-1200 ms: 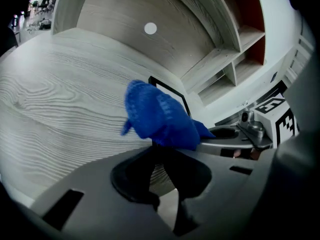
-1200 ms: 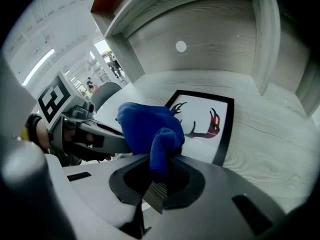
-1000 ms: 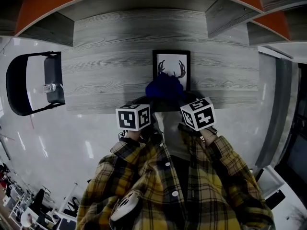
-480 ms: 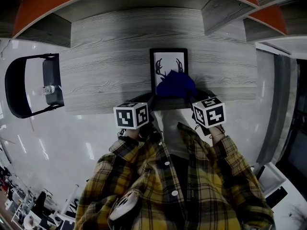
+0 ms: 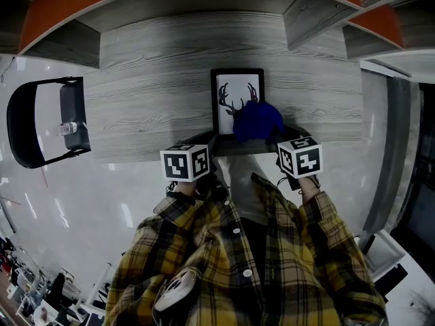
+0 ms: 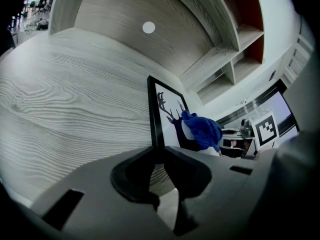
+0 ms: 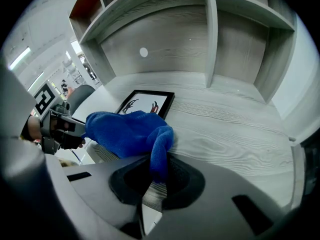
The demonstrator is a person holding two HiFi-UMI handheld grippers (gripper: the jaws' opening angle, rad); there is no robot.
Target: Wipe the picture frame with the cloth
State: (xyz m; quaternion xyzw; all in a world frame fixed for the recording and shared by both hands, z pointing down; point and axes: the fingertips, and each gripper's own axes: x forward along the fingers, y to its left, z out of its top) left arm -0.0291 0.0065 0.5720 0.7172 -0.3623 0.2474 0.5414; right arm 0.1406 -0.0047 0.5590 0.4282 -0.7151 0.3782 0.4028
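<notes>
A black picture frame with an antler print lies flat on the grey wooden table, close to its front edge. A blue cloth rests bunched on the frame's lower right part, and my right gripper is shut on it. In the right gripper view the cloth spills out of the right gripper and hides the near end of the frame. My left gripper sits at the frame's near left corner. In the left gripper view the frame's dark edge runs into the closed left gripper.
A black chair with a small bottle on it stands left of the table. Open shelf compartments rise behind the table. The table's front edge runs just under both grippers, against the person's plaid shirt.
My right gripper has dragged the blue cloth rightward over the frame, uncovering more of the antler print. The left gripper has stayed at the frame's near left corner.
</notes>
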